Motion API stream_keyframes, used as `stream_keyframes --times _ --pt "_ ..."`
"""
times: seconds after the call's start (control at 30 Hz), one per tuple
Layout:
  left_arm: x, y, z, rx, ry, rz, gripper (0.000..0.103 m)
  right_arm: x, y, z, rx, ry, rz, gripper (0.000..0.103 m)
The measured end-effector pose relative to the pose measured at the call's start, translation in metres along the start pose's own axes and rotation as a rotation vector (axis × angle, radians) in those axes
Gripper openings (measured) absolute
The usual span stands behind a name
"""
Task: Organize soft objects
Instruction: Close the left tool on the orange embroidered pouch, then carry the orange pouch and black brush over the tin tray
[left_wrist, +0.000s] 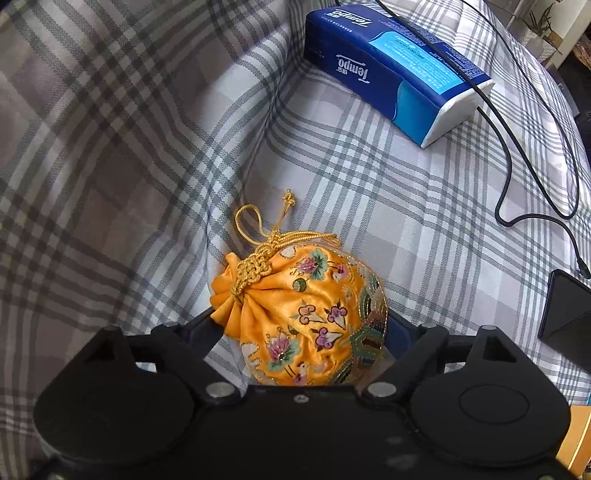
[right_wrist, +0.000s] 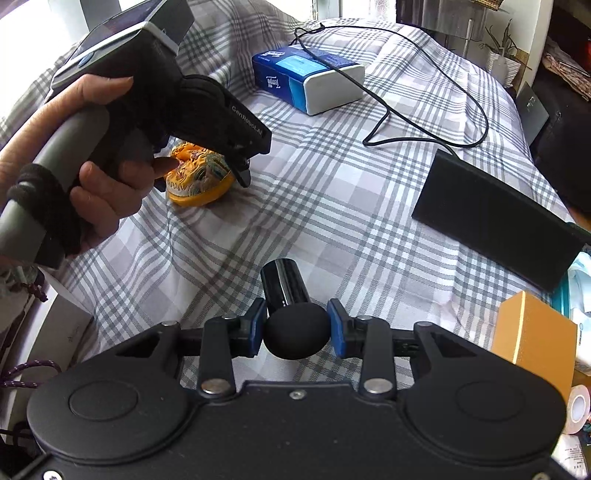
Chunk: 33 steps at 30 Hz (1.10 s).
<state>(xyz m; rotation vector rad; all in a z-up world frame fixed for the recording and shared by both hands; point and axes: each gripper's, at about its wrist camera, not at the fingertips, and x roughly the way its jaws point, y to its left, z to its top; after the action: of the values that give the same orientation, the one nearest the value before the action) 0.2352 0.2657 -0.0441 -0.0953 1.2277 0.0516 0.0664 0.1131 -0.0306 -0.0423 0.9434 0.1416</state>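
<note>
Grey-and-white checked bedcover (left_wrist: 110, 147) across both views, rumpled into a fold at the left of the left wrist view. In the right wrist view, bright window light at upper left and a potted plant (right_wrist: 498, 40) at upper right.

Left wrist view, left to right: at lower centre, one orange embroidered pouch (left_wrist: 306, 314) lying on the cover. Long axis slanting from the gathered neck at left to the rounded bottom at lower right, gold cord loop trailing toward the top. Left gripper (left_wrist: 303, 332) at the bottom edge, jaws wide apart with the pouch between them; impossible to tell whether the pads press on it. One blue tissue pack (left_wrist: 391, 70) at upper right, with one black cable (left_wrist: 506, 147) draped over it.

Right wrist view, left to right: a hand (right_wrist: 99, 192) at left, holding that gripper over the pouch. At lower centre, right gripper (right_wrist: 297, 326), blue pads clamped on the round end of one black ball-headed tube (right_wrist: 284, 284), pointing toward the top of the frame. One flat black box (right_wrist: 495, 218) at right, one yellow box (right_wrist: 532, 332) and one tape roll (right_wrist: 578, 408) at lower right.
</note>
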Motion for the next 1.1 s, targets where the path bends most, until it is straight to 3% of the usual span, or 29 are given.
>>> stream_keyframes --times 0.73,0.93,1.1 --pt "-0.07 -0.049 -0.048 0.128 -0.069 -0.043 0.082 -0.041 -0.056 0.006 0.276 -0.084 -0.034 0.037" --pt "-0.094 -0.074 -0.062 0.191 -0.104 -0.058 0.082 -0.054 -0.092 0.004 0.432 -0.102 -0.098 0.037" --pt "-0.113 -0.102 -0.076 0.256 -0.132 -0.082 0.082 -0.065 -0.142 -0.003 0.656 -0.09 -0.197 0.037"
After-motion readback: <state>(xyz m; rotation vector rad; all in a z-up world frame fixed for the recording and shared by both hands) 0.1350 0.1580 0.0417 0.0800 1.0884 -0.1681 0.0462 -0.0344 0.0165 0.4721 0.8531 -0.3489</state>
